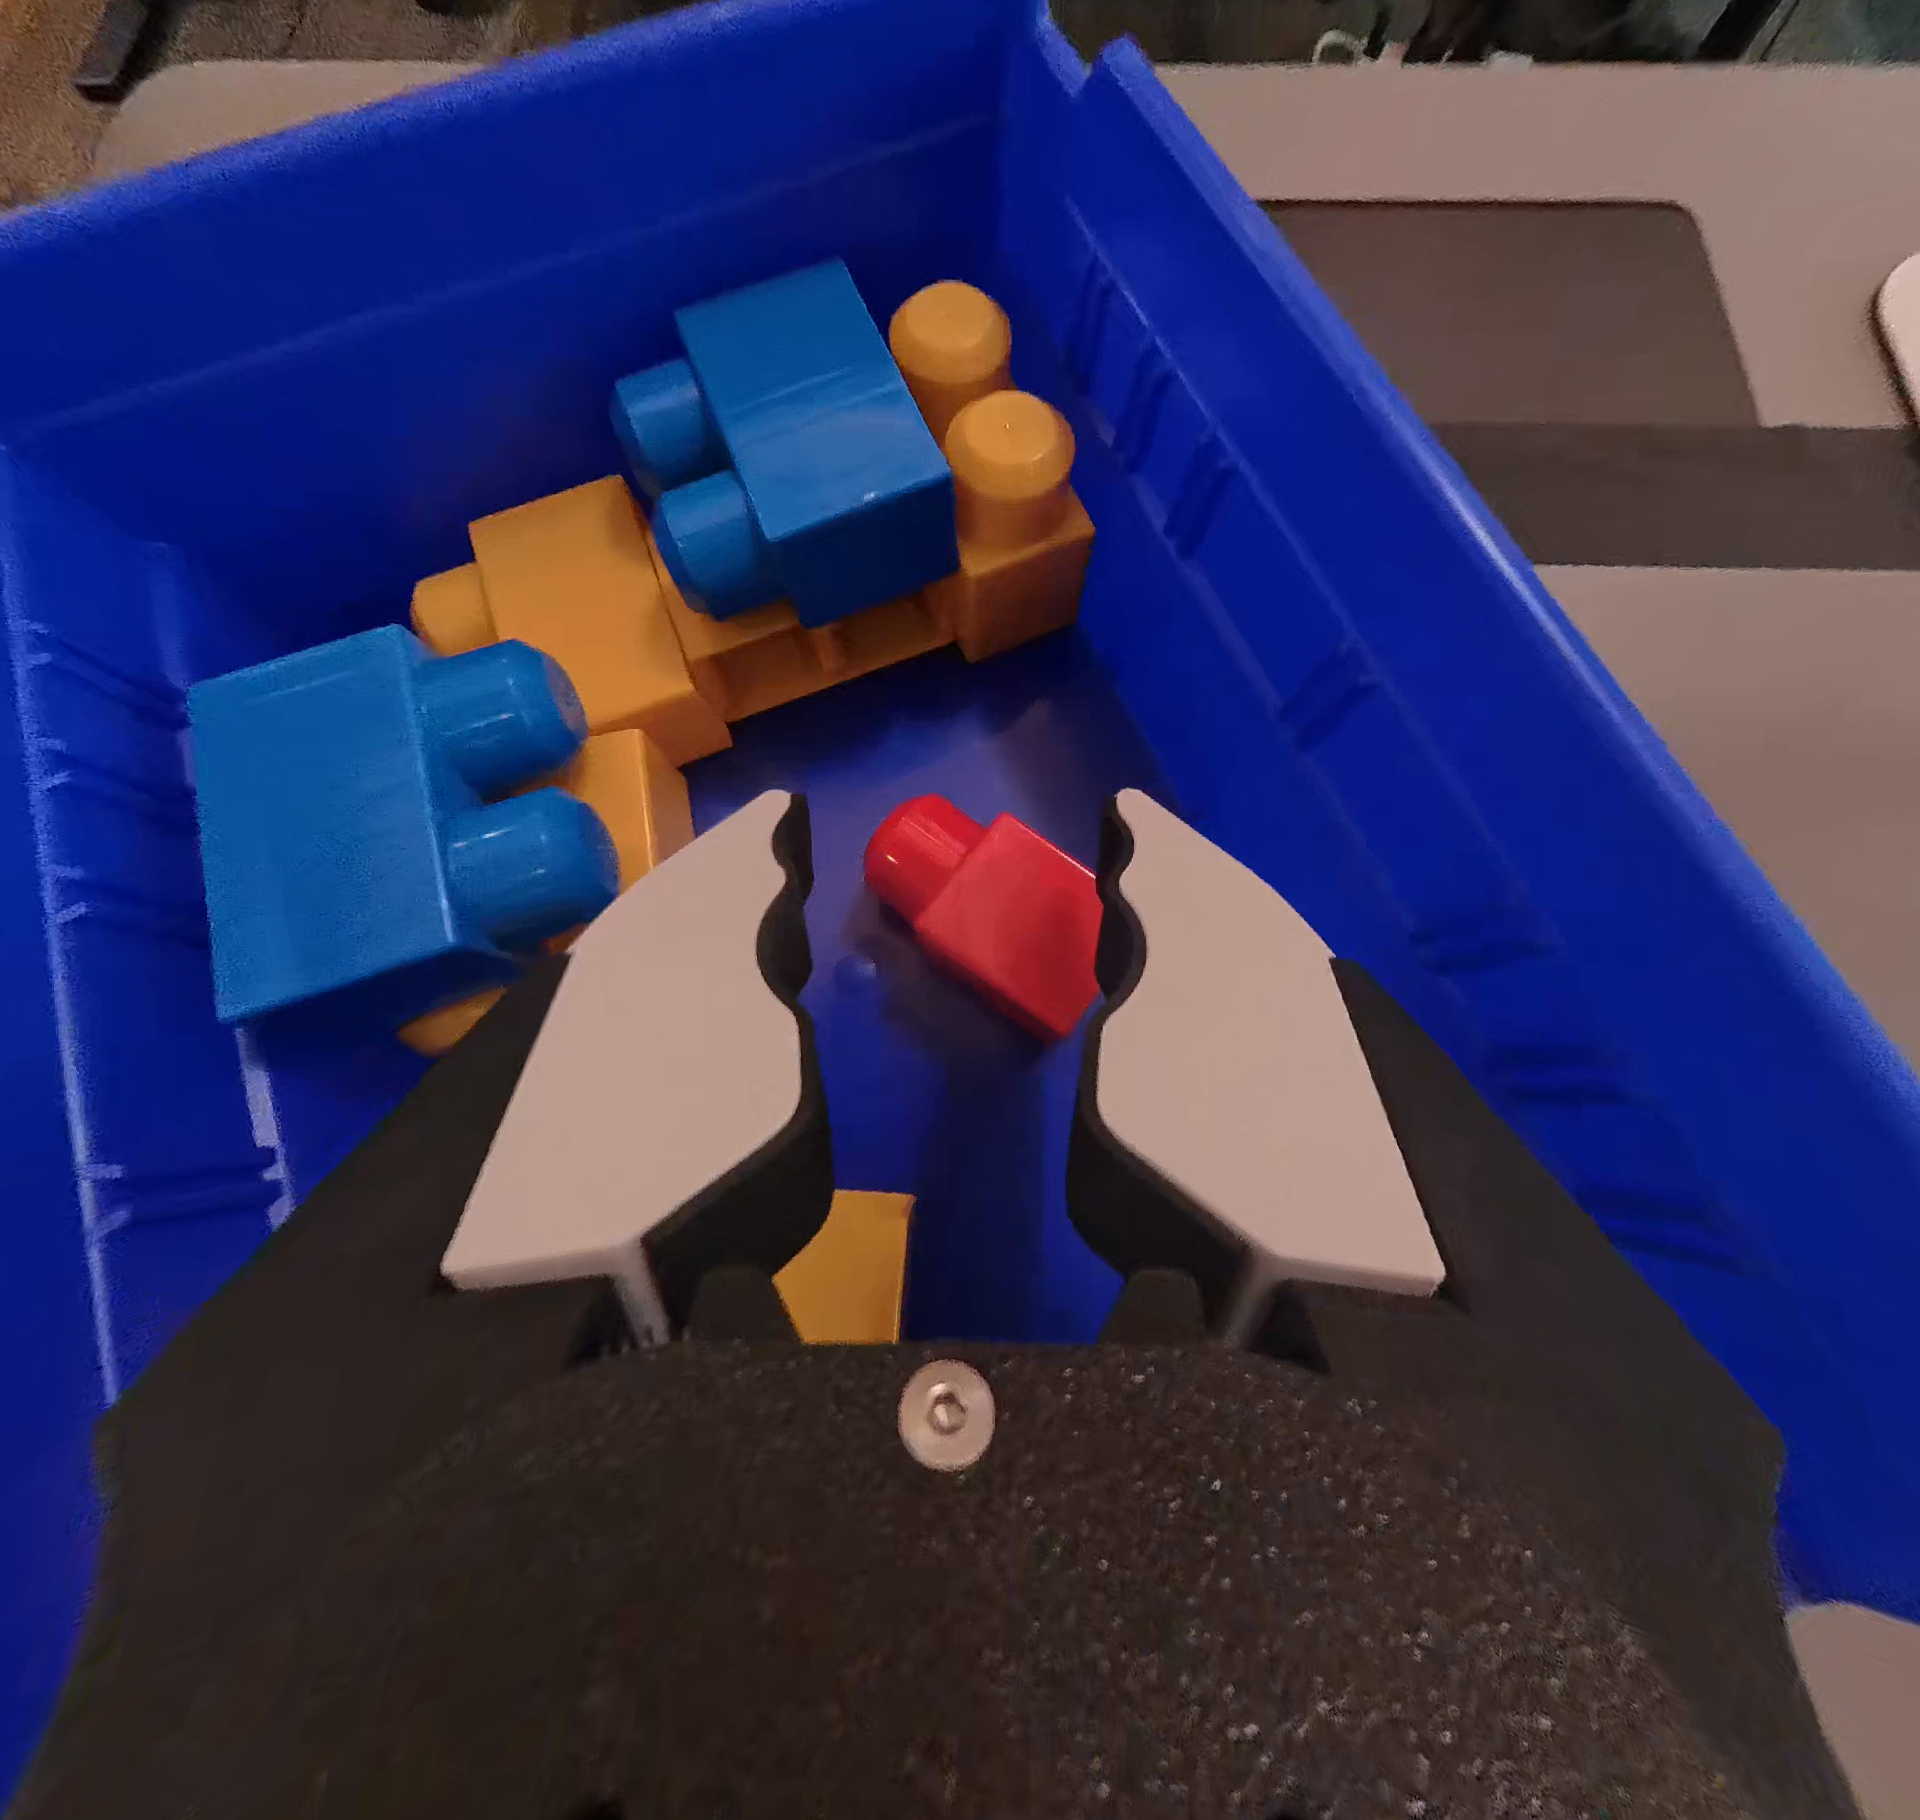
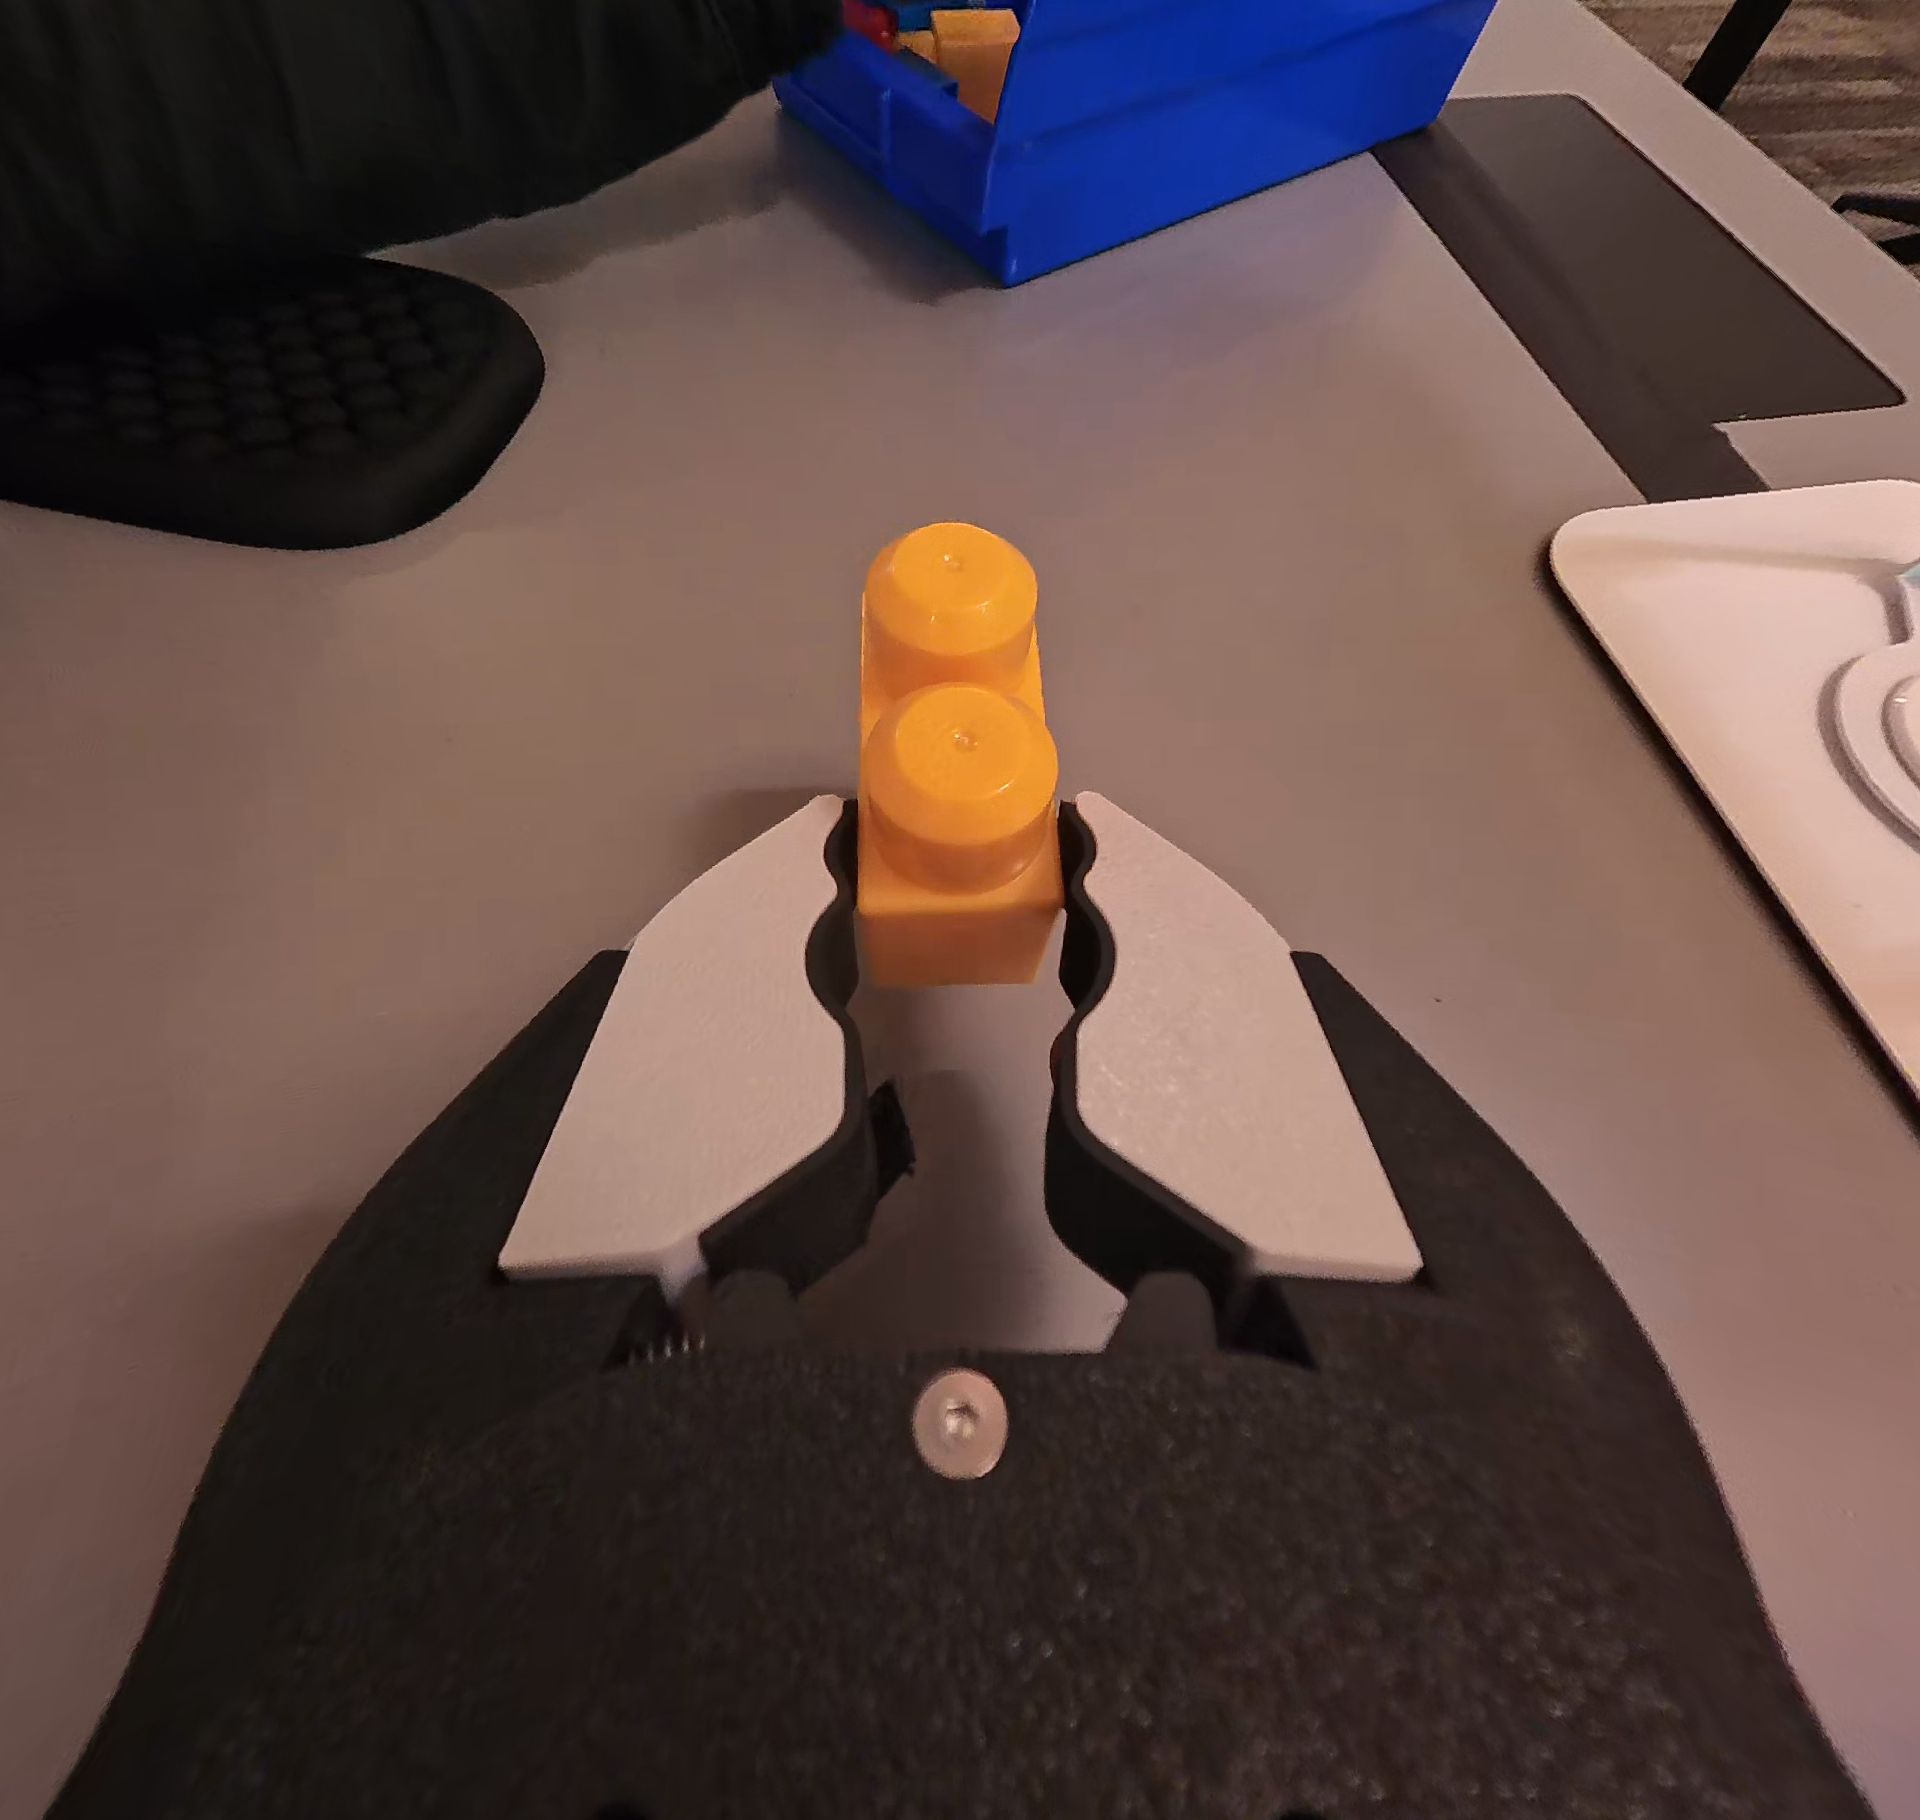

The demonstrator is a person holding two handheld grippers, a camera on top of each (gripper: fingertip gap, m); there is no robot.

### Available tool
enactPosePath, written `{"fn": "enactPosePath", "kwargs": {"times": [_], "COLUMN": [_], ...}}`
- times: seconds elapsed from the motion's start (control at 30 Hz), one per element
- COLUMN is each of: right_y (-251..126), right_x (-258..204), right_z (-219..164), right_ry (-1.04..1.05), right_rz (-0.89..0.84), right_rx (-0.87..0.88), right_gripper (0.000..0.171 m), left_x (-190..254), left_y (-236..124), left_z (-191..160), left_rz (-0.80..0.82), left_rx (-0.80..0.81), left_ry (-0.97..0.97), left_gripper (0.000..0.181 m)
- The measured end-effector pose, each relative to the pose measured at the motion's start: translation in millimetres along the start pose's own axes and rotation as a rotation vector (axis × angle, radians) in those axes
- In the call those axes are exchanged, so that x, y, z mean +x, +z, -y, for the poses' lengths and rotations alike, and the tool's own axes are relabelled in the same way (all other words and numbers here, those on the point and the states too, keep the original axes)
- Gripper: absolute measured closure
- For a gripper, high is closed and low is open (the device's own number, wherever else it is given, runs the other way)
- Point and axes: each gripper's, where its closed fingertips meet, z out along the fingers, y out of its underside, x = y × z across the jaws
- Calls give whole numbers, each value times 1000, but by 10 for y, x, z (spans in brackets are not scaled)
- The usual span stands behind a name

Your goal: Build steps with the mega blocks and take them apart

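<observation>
In the left wrist view my left gripper (image 1: pixel 954 814) is open inside a blue bin (image 1: pixel 1299 627). A small red one-stud block (image 1: pixel 987 913) lies on its side on the bin floor between the fingertips, close to the right finger; contact is unclear. Two blue two-stud blocks (image 1: pixel 821 440) (image 1: pixel 364 814) and several yellow blocks (image 1: pixel 623 607) lie beyond and to the left. In the right wrist view my right gripper (image 2: pixel 958 814) is shut on a yellow two-stud block (image 2: pixel 956 783), studs up, above the grey table (image 2: pixel 1299 627).
The blue bin (image 2: pixel 1195 87) with blocks stands at the far side of the table in the right wrist view. A black textured pad (image 2: pixel 239 388) lies at left, a white tray (image 2: pixel 1745 690) at right, a dark mat (image 2: pixel 1662 295) beyond it. Spacing between my two grippers at the tips: around 40 cm.
</observation>
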Motion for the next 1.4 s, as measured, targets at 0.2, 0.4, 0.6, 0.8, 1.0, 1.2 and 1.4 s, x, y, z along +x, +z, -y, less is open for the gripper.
{"fn": "enactPosePath", "kwargs": {"times": [0.2,0.4,0.6,0.8,1.0,1.2,1.4], "right_y": [17,29,67,96,101,93,19], "right_x": [-25,-52,-94,-115,-104,-102,-87], "right_z": [0,-81,-251,-362,-419,-393,-185], "right_ry": [4,-30,-70,-91,-99,-98,-67], "right_rz": [12,25,47,59,54,52,49], "right_rx": [-3,-45,-133,-189,-220,-208,-103], "right_gripper": [135,135,135,135,135,135,132], "left_x": [33,82,82,81,87,121,66], "left_y": [158,154,132,106,83,99,93], "left_z": [-195,-266,-290,-317,-347,-399,-432], "left_rz": [4,-36,-51,-53,-69,-64,-36], "left_rx": [-123,-177,-191,-210,-228,-260,-278], "left_ry": [14,3,3,12,4,38,95], "left_gripper": [120,126,125,122,119,121,142]}}
